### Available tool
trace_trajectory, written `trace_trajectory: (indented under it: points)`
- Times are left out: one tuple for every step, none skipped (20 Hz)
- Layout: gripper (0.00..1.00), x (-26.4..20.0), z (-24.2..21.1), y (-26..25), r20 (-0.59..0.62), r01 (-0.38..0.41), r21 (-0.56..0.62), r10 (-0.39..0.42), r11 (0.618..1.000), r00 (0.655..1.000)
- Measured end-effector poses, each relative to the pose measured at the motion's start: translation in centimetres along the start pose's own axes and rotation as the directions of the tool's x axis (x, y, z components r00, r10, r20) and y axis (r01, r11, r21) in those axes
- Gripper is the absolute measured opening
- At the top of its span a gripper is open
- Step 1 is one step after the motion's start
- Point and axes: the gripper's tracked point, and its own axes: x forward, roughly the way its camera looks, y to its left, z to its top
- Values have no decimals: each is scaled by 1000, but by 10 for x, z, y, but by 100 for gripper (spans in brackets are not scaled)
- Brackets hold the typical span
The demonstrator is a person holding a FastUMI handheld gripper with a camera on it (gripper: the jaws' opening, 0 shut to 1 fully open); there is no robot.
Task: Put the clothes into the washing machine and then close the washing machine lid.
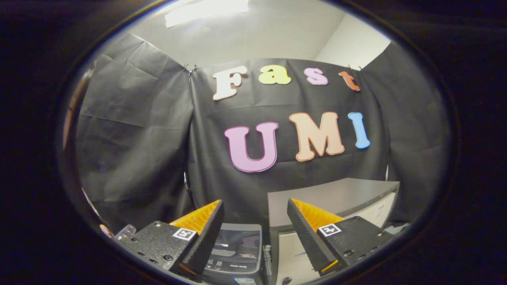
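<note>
The claw (255, 221) is spread wide, pinching nothing, held level toward the booth wall. Just below its fingers sits the washer (237, 253), lid down, label unreadable.

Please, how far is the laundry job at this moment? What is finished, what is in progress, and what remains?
Done: nothing can be confirmed; no clothes are in view. The washing machine, seen below between the fingers, appears to have its lid down, though what is inside is hidden.
In hand: nothing. The tongs are open and empty, raised toward the booth wall, with a grey cabinet beyond them.
Left: possibly loading the clothes and closing the lid.
</note>
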Motion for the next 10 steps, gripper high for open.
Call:
trace_trajectory:
  points:
    - [96, -12, 4, -12, 21, 10, 1, -10, 1000, 1000]
    - [96, -25, 5, -25, 41, 19, -1, -19, 1000, 999]
    - [96, -37, 4, -37, 51, 27, -12, -26, 1000, 998]
    - [96, -47, 1, -48, 60, 39, -29, -37, 999, 998]
    - [96, -56, -2, -62, 71, 53, -40, -50, 998, 996]
    - [96, -64, -6, -74, 78, 62, -47, -59, 997, 995]
    - [96, -70, -11, -86, 84, 63, -48, -59, 997, 995]
    - [96, -78, -17, -94, 94, 54, -47, -49, 997, 994]
    - [96, -84, -24, -103, 105, 40, -40, -36, 998, 994]
    - [96, -87, -34, -111, 112, 28, -31, -24, 999, 993]
